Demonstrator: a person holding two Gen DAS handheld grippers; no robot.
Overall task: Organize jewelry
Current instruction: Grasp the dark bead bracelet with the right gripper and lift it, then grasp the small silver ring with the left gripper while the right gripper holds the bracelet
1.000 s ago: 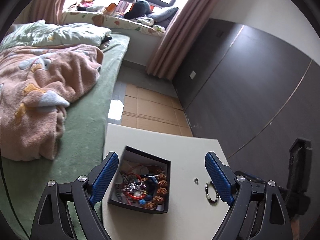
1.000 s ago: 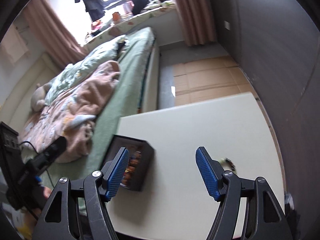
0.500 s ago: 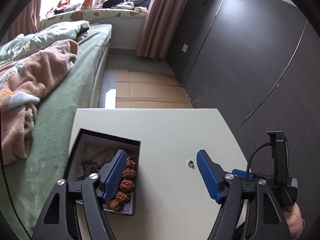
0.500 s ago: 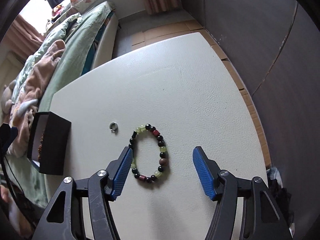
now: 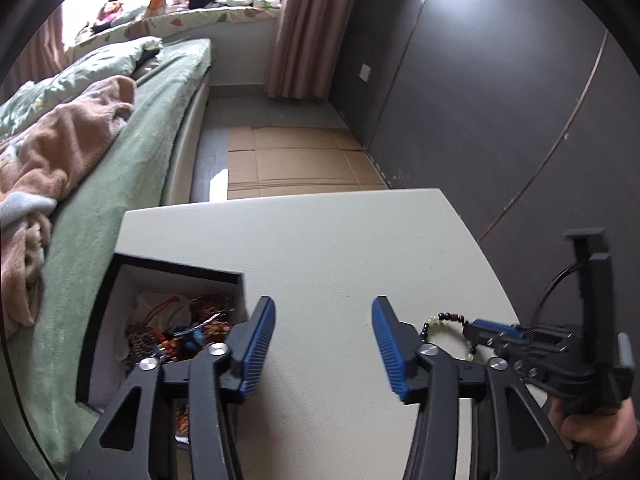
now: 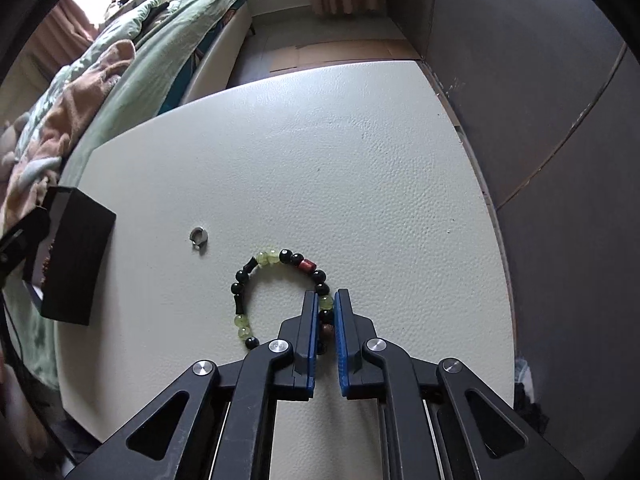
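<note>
A bracelet [image 6: 280,258] of black, pale green and red beads lies on the white table [image 6: 360,140]. My right gripper [image 6: 325,304] is shut on its right side, with beads pinched between the blue pads. In the left wrist view the same bracelet [image 5: 444,318] shows beside the right gripper's tip [image 5: 480,328]. A small silver ring [image 6: 198,236] lies left of the bracelet. The black box [image 5: 120,280] holds several tangled pieces of jewelry [image 5: 180,332]. My left gripper [image 5: 324,344] hangs just right of the box, its jaws closing with only bare table between them.
The black box [image 6: 76,252] stands near the table's left edge, next to a bed with a green sheet [image 5: 120,184] and a pink blanket [image 5: 60,140]. A dark wall [image 5: 500,100] runs along the table's right side. A hand [image 5: 592,436] holds the right gripper.
My right gripper dropped onto the bracelet and closed on its right side. My left gripper slid right from above the box to beside it, and its jaws narrowed.
</note>
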